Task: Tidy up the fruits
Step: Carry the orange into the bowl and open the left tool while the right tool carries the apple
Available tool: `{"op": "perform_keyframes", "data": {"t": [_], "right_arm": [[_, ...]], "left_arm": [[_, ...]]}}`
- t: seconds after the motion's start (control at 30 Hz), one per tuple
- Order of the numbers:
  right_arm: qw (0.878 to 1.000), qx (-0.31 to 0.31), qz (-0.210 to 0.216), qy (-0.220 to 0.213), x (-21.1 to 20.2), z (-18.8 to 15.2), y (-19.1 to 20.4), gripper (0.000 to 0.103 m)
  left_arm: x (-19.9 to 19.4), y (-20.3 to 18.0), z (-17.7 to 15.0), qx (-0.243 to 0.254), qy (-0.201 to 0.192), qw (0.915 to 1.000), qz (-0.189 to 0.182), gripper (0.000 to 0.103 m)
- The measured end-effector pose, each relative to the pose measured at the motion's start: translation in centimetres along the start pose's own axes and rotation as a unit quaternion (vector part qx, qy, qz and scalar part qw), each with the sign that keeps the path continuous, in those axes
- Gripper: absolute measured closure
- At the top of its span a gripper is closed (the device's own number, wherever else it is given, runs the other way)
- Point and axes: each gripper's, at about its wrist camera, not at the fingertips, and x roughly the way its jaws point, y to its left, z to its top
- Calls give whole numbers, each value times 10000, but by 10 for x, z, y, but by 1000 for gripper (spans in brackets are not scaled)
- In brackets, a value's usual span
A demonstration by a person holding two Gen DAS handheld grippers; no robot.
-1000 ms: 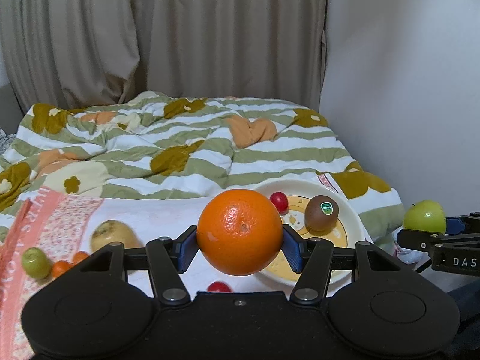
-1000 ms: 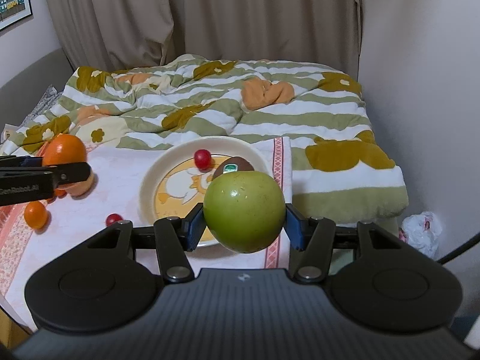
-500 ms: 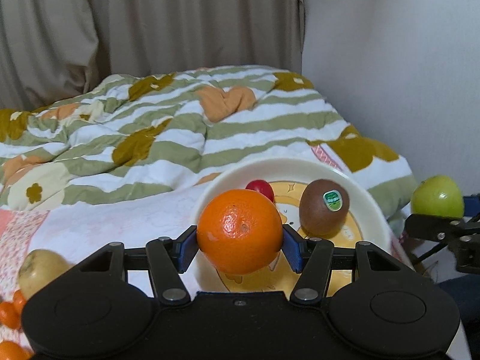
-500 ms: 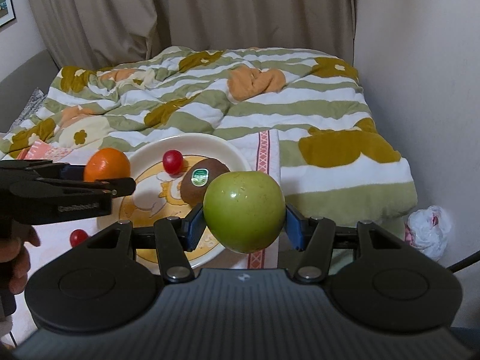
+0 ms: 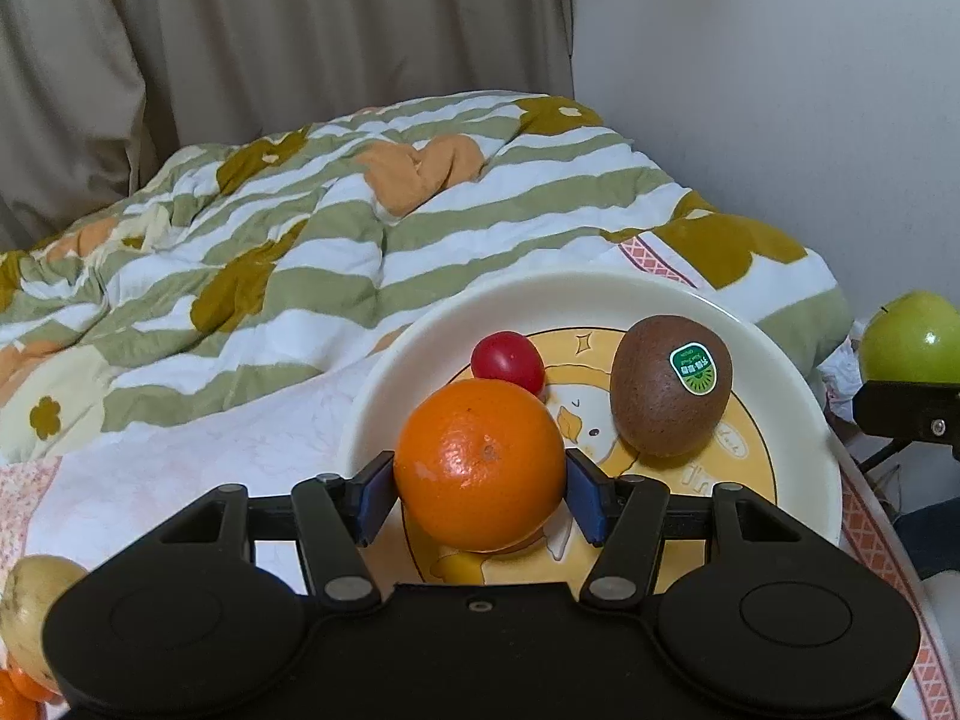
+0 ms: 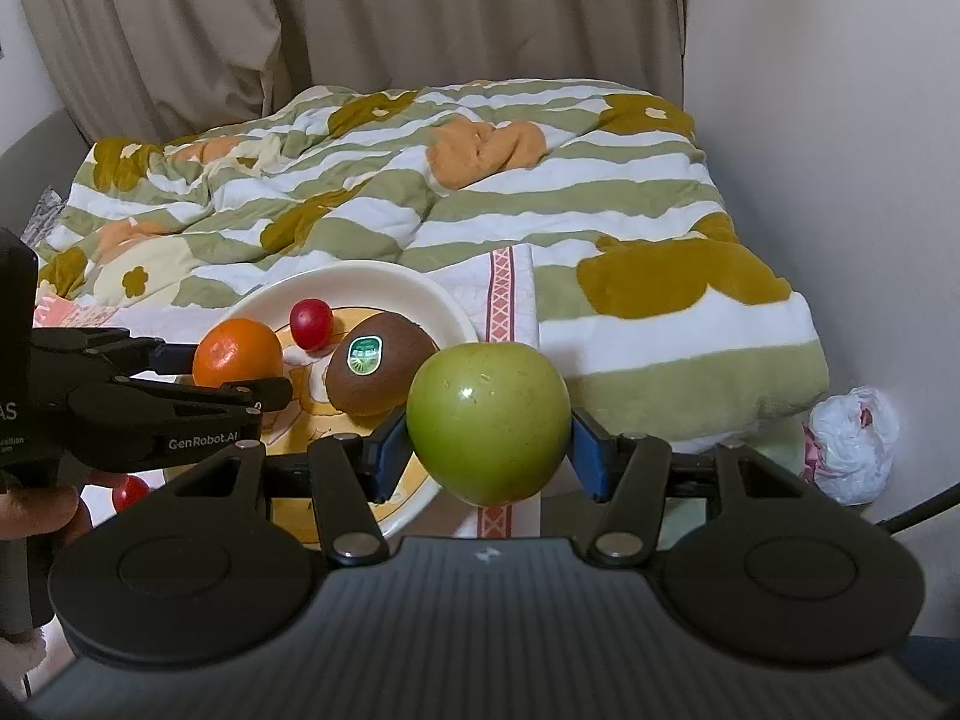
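Note:
My left gripper [image 5: 480, 480] has an orange [image 5: 480, 462] between its blue pads, which still touch its sides as the jaws are opening. The orange sits low over the cream plate [image 5: 600, 294], beside a kiwi [image 5: 660, 396] and a cherry tomato [image 5: 507, 360]. My right gripper [image 6: 489, 450] is shut on a green apple [image 6: 489, 420], held in the air just right of the plate [image 6: 360, 276]. From the right wrist view, the left gripper [image 6: 240, 372] with the orange [image 6: 237, 354] comes in over the plate's left side.
The plate lies on a white cloth on a bed with a striped floral quilt [image 5: 360, 252]. A pale fruit [image 5: 30, 600] and small oranges [image 5: 18, 690] lie at the left, and another cherry tomato [image 6: 129, 492] lies near a hand [image 6: 36, 510]. A wall and a white bag [image 6: 852, 444] border the right.
The left gripper has carried the orange right and down, from beside the plate to over it. The right gripper with the apple has come a little closer to the plate.

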Motion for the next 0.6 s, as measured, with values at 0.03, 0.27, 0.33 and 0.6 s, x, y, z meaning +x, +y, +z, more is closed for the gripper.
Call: {"op": "perform_keyframes", "data": {"t": [0.03, 0.27, 0.33, 0.6], "right_arm": [[10000, -5, -10, -1, 0, 1, 0, 32], [10000, -44, 21, -77, -7, 4, 2, 32], [9999, -118, 68, -76, -7, 5, 6, 32], [9984, -431, 360, -21, 1, 7, 33, 32]], "left_arm": [[-4, 1, 1, 3, -81, 10000, -15, 25], [-37, 12, 5, -142, -368, 9992, 24, 4], [-47, 19, 2, -271, -396, 9988, 45, 4], [-85, 46, -16, -805, -499, 9952, 259, 4]]}}
